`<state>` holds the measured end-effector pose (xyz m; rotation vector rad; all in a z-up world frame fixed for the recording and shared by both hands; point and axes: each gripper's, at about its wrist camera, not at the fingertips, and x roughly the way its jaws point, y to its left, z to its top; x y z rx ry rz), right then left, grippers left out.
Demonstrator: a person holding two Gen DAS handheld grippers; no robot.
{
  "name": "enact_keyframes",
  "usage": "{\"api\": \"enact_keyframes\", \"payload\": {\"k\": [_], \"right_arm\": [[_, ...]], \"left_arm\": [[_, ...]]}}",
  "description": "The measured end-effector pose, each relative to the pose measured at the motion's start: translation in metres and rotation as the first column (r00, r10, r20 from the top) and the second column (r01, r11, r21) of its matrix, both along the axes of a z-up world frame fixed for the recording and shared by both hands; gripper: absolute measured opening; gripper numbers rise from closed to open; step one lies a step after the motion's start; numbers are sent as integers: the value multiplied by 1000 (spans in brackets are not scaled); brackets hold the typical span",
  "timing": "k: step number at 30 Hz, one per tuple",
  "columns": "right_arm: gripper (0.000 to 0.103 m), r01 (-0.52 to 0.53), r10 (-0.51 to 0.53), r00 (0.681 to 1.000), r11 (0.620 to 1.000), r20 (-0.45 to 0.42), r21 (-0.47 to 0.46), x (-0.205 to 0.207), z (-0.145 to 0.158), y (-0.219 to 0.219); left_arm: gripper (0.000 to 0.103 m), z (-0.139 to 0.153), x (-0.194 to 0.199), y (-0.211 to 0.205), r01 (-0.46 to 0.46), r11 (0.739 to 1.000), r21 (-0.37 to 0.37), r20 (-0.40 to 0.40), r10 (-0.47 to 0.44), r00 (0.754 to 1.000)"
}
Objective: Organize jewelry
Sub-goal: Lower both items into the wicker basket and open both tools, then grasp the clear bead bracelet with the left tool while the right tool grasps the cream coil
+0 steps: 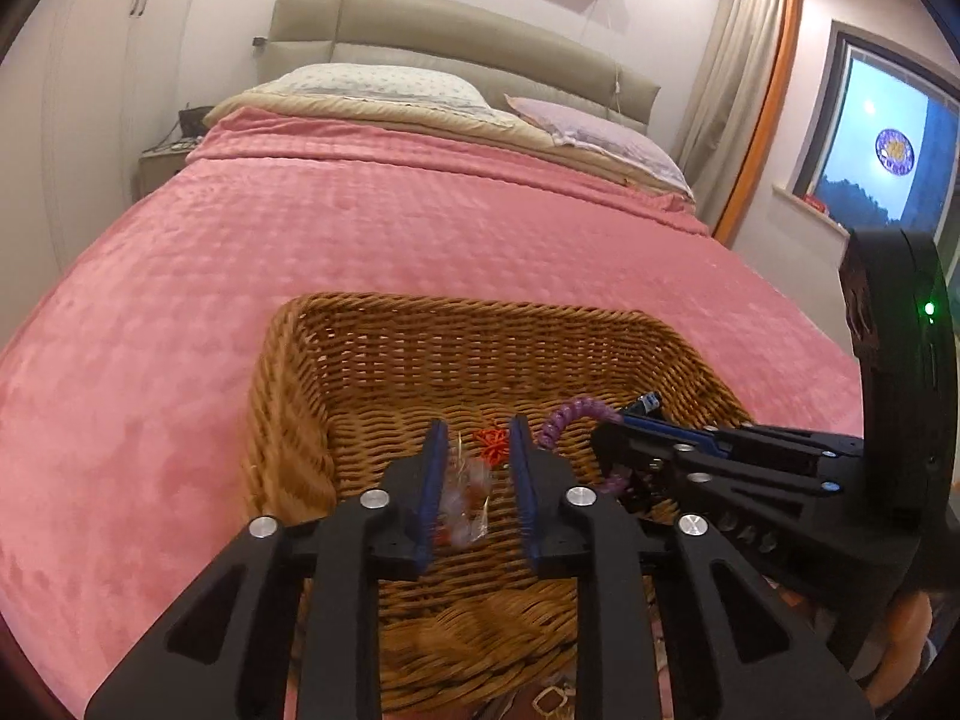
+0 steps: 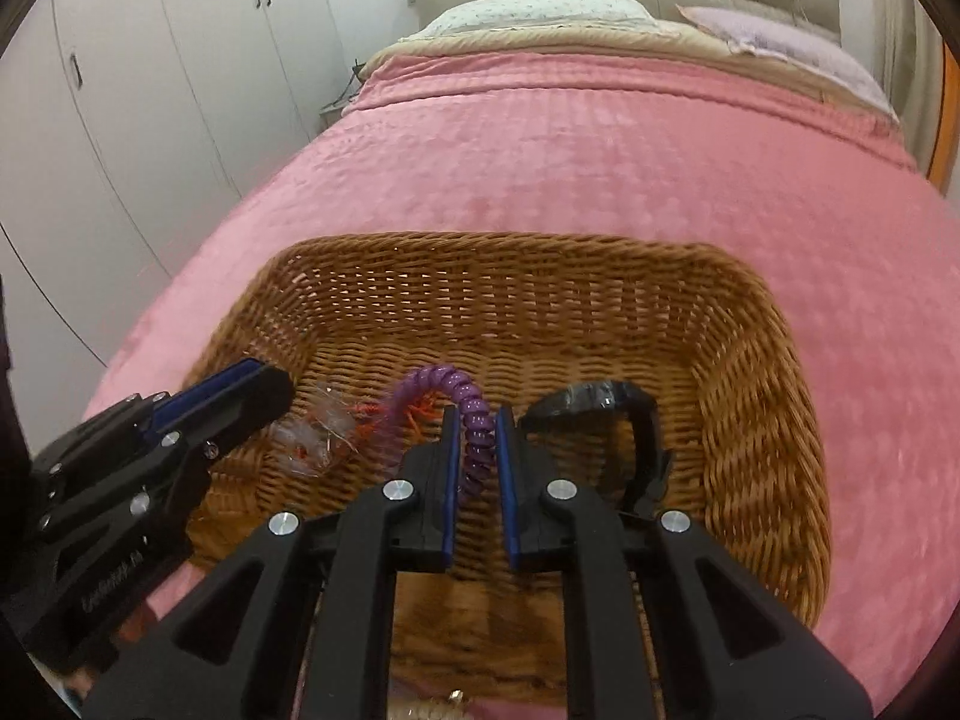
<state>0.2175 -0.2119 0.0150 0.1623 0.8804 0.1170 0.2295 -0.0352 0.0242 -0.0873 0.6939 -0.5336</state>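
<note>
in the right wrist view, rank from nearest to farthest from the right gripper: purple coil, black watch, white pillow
1. purple coil, between the right gripper fingers
2. black watch, just right, in the basket
3. white pillow, far end of the bed

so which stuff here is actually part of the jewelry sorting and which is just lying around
Part of the job:
- wicker basket
- purple coil bracelet, between the right tongs
- clear packet with red bits, between the left tongs
- red cord piece
- black watch

Just lying about:
- pink bedspread
- pillows
- wardrobe
</note>
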Motion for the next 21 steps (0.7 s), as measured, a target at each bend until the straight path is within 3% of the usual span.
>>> {"api": "enact_keyframes", "payload": {"k": [4, 8, 15, 21], "right_arm": [[41, 9, -9, 1000, 1000, 21, -3, -16, 8, -5], [42, -2, 1, 999, 1000, 48, 13, -38, 19, -7], [42, -26, 32, 988, 999, 152, -40, -102, 38, 1], [39, -36, 45, 984, 998, 173, -56, -136, 25, 5]], "left_arm": [[39, 10, -13, 8, 2, 999, -40, 9, -2, 1000], [49, 25, -37, 21, 9, 997, -80, 43, -6, 999], [49, 39, -97, 47, 21, 993, -112, 100, -10, 995], [49, 19, -125, 65, 17, 991, -130, 45, -12, 999]]}}
